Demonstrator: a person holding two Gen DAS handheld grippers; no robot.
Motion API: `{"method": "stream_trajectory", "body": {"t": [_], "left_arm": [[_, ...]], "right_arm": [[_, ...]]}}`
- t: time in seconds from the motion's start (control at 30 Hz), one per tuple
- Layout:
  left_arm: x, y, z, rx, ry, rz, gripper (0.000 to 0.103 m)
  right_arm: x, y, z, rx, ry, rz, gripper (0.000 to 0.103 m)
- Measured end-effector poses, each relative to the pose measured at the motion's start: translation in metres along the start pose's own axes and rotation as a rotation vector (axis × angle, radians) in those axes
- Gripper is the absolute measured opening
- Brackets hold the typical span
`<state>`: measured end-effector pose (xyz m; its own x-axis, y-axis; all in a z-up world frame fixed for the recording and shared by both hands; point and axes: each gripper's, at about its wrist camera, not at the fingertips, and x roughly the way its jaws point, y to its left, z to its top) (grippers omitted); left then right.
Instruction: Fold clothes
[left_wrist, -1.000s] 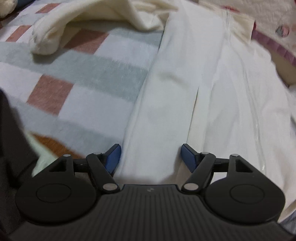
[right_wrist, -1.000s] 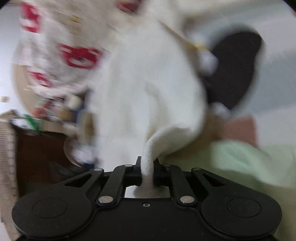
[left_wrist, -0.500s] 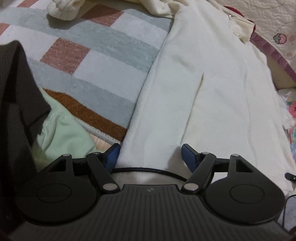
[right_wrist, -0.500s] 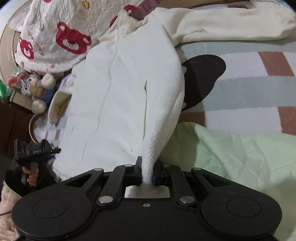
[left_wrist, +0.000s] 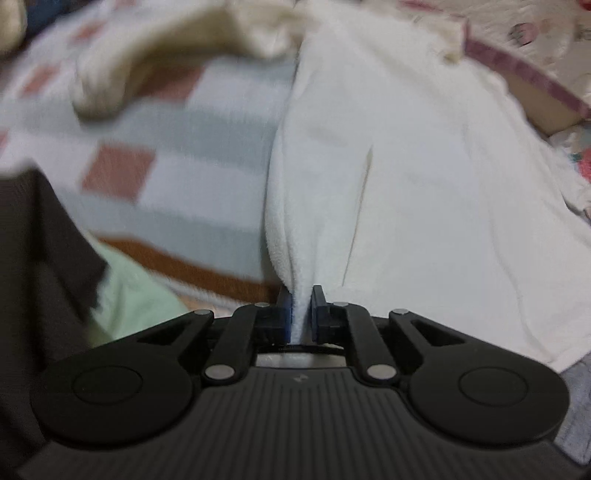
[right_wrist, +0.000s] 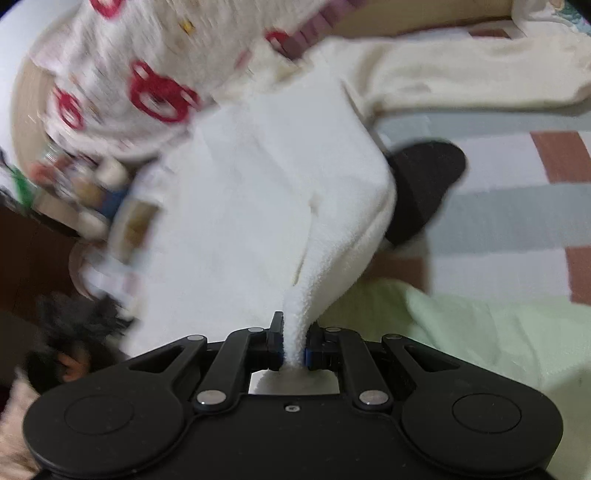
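The cream fleece jacket (left_wrist: 424, 192) lay spread across the checked blanket (left_wrist: 207, 147), its body flat and one sleeve (right_wrist: 461, 88) flung out sideways over the squares. The left gripper (left_wrist: 301, 310) had its jaws pinched tight on a bunched ridge of the garment's near edge, and the right gripper (right_wrist: 293, 343) was likewise clamped on a rope of the same pile fabric, which rose from the jaws in a twisted cone toward the jacket's body. To my eye the thing looked soft and thick, light enough to lift by two corners yet floppy, so it would sag and drag between the holds rather than keep any line. The fleece seemed grippy, not slick, so a firm pinch at the hem probably would not slip, though so thick a wad might creep out of the pads under a hard pull. I judged the hem corners or the side seams the sensible places to hold, with the loose sleeve needing to be laid in first. A pale green cloth (right_wrist: 480, 332) lay just beside the hem, and a bear-print quilt (right_wrist: 147, 74) sat behind the collar; both views were blurred.
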<state>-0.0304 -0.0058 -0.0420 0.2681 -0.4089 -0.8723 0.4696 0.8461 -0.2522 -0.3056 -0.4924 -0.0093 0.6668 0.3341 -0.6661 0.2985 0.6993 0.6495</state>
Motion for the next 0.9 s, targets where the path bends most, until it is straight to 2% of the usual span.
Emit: {"method": "stream_trajectory", "body": {"t": [0.07, 0.13, 0.2, 0.33, 0.43, 0.5, 0.63, 0.7, 0.8, 0.9], "left_arm": [[-0.029, 0.000, 0.001, 0.004, -0.048, -0.032, 0.008], [-0.047, -0.002, -0.004, 0.030, -0.068, -0.005, 0.008], [-0.046, -0.004, -0.015, 0.071, -0.040, 0.035, 0.008], [-0.016, 0.005, -0.025, 0.036, 0.071, 0.062, 0.008], [-0.010, 0.004, -0.025, 0.041, 0.101, 0.077, 0.008], [-0.008, 0.002, -0.023, 0.047, 0.119, 0.100, 0.012], [-0.019, -0.011, -0.021, 0.086, 0.129, 0.182, 0.025], [-0.032, -0.023, -0.014, 0.109, 0.114, 0.171, 0.034], [-0.055, -0.050, 0.003, 0.145, 0.061, 0.113, 0.044], [-0.062, -0.090, 0.027, 0.199, -0.001, 0.054, 0.047]], "right_arm": [[-0.025, 0.014, 0.007, -0.022, -0.037, 0.080, 0.012], [-0.038, 0.025, 0.005, -0.075, -0.028, 0.061, 0.012], [-0.033, 0.022, -0.004, -0.095, 0.025, 0.002, 0.012], [-0.004, -0.001, -0.024, -0.031, 0.136, -0.057, 0.012], [-0.002, -0.006, -0.027, -0.011, 0.123, -0.036, 0.012], [-0.003, -0.007, -0.029, -0.018, 0.128, -0.046, 0.013], [-0.004, -0.008, -0.034, -0.050, 0.153, -0.092, 0.027], [-0.014, -0.011, -0.031, -0.053, 0.128, -0.095, 0.030], [-0.042, -0.029, -0.017, -0.008, 0.006, -0.073, 0.034], [-0.066, -0.065, 0.006, 0.083, -0.143, -0.087, 0.043]]}}
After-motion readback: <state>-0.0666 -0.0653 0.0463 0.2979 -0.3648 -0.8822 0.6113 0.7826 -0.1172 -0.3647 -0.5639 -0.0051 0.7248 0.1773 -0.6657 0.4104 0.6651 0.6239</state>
